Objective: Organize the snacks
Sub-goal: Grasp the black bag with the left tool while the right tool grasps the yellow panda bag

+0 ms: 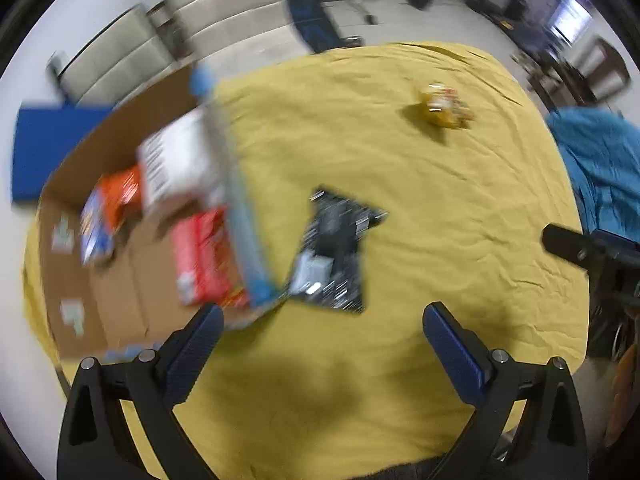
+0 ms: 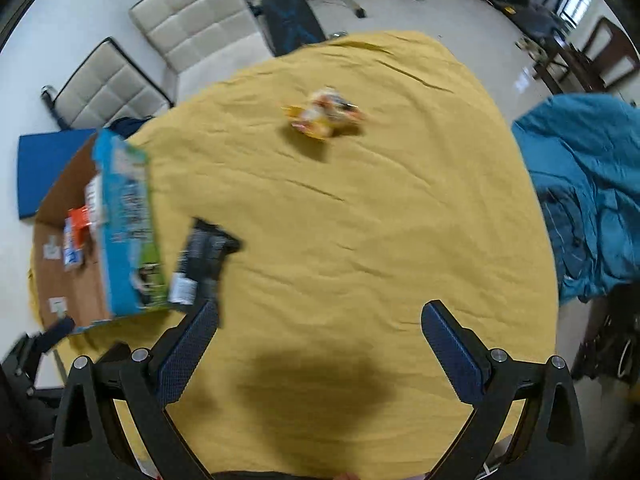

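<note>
Snack labels blurred — unreadable, black packet [image 1: 336,252]

Snacks in box [image 1: 120,248]; black packet [image 1: 336,252], yellow packet [image 1: 442,106] outside.

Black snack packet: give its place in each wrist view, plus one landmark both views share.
Left wrist: black packet lies flat on the yellow cloth near centre, just right of the cardboard box.
Right wrist: black packet sits left of centre, against the box's blue side, above the left fingertip.
Shared landmark: the yellow snack bag farther back on the cloth.
</note>
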The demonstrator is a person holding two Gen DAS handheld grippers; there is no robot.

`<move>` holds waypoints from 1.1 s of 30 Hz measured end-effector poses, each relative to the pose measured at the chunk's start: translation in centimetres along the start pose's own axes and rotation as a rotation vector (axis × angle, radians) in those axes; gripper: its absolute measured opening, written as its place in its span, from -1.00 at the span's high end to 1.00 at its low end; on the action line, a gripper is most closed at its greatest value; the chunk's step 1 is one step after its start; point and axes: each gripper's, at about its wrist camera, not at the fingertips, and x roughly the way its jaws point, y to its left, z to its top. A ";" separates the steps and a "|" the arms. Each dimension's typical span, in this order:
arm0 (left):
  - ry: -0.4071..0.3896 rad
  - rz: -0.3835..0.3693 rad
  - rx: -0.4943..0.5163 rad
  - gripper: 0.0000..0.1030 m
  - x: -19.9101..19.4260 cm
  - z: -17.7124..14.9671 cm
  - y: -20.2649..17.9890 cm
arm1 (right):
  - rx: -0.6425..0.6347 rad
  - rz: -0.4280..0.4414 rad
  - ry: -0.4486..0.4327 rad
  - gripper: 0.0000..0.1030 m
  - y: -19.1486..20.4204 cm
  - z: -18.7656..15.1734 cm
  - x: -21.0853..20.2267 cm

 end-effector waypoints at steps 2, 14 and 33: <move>0.021 0.027 0.051 -0.99 1.3 1.7 -1.9 | 0.018 -0.011 0.004 -1.00 -2.1 0.3 0.8; 0.383 0.102 0.115 -0.99 14.5 8.8 -2.1 | 0.018 -0.021 0.034 -1.00 -8.7 3.4 3.6; 0.338 -0.071 -0.084 0.01 16.1 11.3 -0.9 | 0.044 0.112 0.067 -1.00 -5.7 11.7 8.0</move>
